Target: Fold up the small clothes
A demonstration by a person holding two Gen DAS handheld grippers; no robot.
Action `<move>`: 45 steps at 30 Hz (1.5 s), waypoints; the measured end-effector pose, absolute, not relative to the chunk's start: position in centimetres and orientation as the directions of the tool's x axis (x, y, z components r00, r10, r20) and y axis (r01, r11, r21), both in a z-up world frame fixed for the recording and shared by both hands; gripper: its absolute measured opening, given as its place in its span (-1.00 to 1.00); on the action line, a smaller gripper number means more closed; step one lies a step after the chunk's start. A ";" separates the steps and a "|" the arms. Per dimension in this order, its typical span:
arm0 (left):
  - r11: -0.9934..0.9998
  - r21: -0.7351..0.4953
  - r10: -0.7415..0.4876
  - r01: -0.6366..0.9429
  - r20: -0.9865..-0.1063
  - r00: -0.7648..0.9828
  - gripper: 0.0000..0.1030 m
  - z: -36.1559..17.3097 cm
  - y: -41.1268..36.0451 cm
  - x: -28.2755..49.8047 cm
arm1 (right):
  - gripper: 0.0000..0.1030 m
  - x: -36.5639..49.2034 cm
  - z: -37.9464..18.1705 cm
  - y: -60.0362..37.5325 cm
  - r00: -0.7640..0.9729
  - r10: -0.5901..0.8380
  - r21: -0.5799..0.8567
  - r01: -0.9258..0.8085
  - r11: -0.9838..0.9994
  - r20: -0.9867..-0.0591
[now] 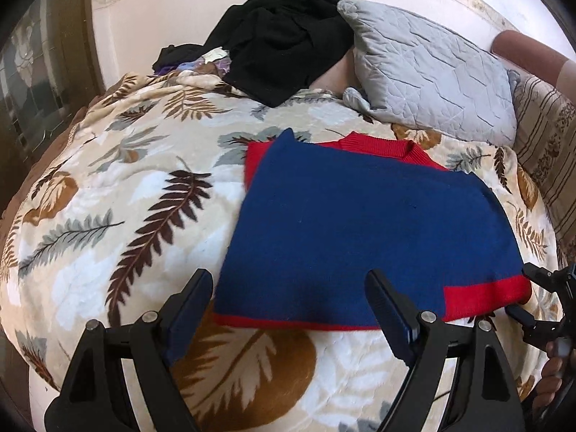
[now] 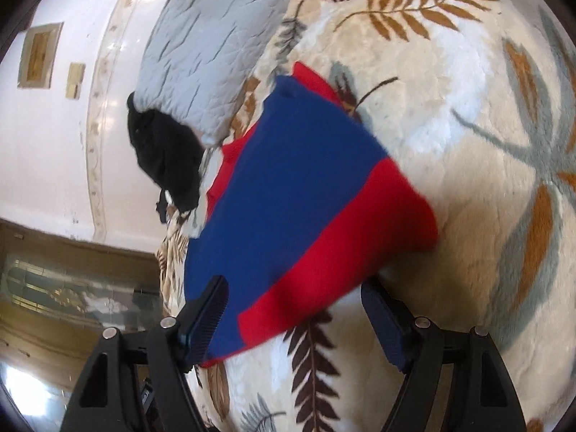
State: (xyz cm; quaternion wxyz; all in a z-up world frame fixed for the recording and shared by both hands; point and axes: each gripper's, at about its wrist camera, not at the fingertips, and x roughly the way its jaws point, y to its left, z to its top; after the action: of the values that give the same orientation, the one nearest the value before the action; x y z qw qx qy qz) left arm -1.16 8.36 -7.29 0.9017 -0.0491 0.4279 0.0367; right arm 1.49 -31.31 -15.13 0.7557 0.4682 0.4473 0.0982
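Note:
A small blue knit sweater with red collar and red hem lies folded on the leaf-patterned blanket. My left gripper is open, its fingers straddling the sweater's near left hem edge, just above the blanket. The right gripper shows at the far right edge of the left wrist view, by the sweater's red corner. In the right wrist view the right gripper is open around the sweater's red-banded corner, which lies between the fingers.
A grey quilted pillow and a heap of black clothes lie at the head of the bed against the white wall. A striped cushion sits at the right. The bed edge drops off at the left.

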 end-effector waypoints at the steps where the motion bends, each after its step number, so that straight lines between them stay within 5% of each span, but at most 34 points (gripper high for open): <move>1: 0.993 -0.055 0.024 -0.106 -0.777 0.629 0.68 -7.4 8.2 -0.8 | 0.55 1.8 -15.2 -31.5 0.584 0.562 0.794 0.275 0.542 -0.586; 10: 0.995 -0.068 -0.002 -0.078 -0.766 0.643 0.68 -7.4 6.3 3.2 | 0.52 3.4 -15.1 -32.0 0.597 0.523 0.771 0.289 0.567 -0.608; 11: 0.995 -0.076 -0.010 -0.072 -0.758 0.652 0.68 -7.3 6.0 3.7 | 0.21 3.7 -14.8 -31.7 0.583 0.499 0.736 0.284 0.614 -0.641; 12: 0.995 -0.082 -0.021 -0.061 -0.751 0.660 0.68 -7.5 5.6 4.4 | -0.86 4.1 -14.8 -31.3 0.549 0.468 0.681 0.286 0.674 -0.693; 17: 1.000 0.010 0.024 -0.029 -0.840 0.542 0.73 -13.0 4.1 7.6 | -0.71 3.1 -14.3 -31.6 0.500 0.414 0.599 0.295 0.745 -0.761; 19: 1.000 0.005 0.019 -0.025 -0.806 0.591 0.76 -13.1 4.3 6.9 | -0.22 2.2 -13.2 -32.1 0.496 0.386 0.552 0.246 0.797 -0.778; 20: 1.000 0.007 0.017 -0.018 -0.805 0.593 0.76 -13.2 4.3 6.8 | 0.36 1.9 -12.7 -32.7 0.505 0.382 0.547 0.232 0.804 -0.774; 21: 1.000 0.006 0.013 -0.014 -0.801 0.598 0.76 -13.2 4.4 6.7 | 0.57 1.7 -12.1 -33.2 0.525 0.356 0.534 0.235 0.812 -0.773; 26: 1.000 0.005 0.010 -0.010 -0.789 0.615 0.79 -13.5 4.4 6.7 | 0.56 7.3 -9.0 -33.0 0.565 0.390 0.530 0.101 0.842 -0.727; 32: 1.000 -0.003 0.000 -0.003 -0.786 0.618 0.81 -13.6 4.5 6.8 | 0.55 18.4 -13.1 -32.9 0.442 0.359 0.448 0.113 0.887 -0.822; 33: 1.000 -0.004 -0.002 -0.002 -0.784 0.620 0.81 -13.6 4.5 6.7 | 0.23 18.9 -13.5 -32.5 0.427 0.383 0.457 0.081 0.886 -0.819; 34: 1.000 -0.007 -0.004 -0.002 -0.783 0.622 0.82 -13.6 4.6 6.7 | -0.38 19.0 -13.1 -31.7 0.417 0.347 0.399 0.043 0.916 -0.840; 35: 1.000 -0.012 -0.009 -0.002 -0.782 0.624 0.82 -13.7 4.6 6.7 | -0.66 18.9 -12.7 -31.8 0.425 0.326 0.384 0.055 0.922 -0.844; 37: 1.000 -0.013 -0.009 -0.002 -0.779 0.627 0.83 -13.7 4.6 6.8 | -0.70 18.6 -12.4 -32.9 0.454 0.294 0.384 0.116 0.916 -0.841; 41: 1.000 -0.012 -0.009 -0.001 -0.779 0.627 0.84 -13.8 4.6 6.8 | -0.52 17.8 -12.9 -33.4 0.469 0.300 0.410 0.149 0.900 -0.831; 44: 1.000 -0.006 -0.004 -0.001 -0.780 0.626 0.84 -13.6 4.6 6.8 | 0.58 15.5 -11.6 -34.2 0.521 0.245 0.403 0.214 0.890 -0.817; 45: 1.000 -0.007 -0.007 0.002 -0.783 0.622 0.84 -13.5 4.6 6.8 | 0.58 14.3 -10.7 -34.2 0.555 0.247 0.419 0.207 0.884 -0.795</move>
State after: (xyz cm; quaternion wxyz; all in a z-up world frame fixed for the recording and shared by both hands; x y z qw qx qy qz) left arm 6.84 4.58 -13.47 0.9006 -0.0025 0.4346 -0.0024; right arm 14.26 -34.22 -10.68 0.8481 0.2407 0.4718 0.0118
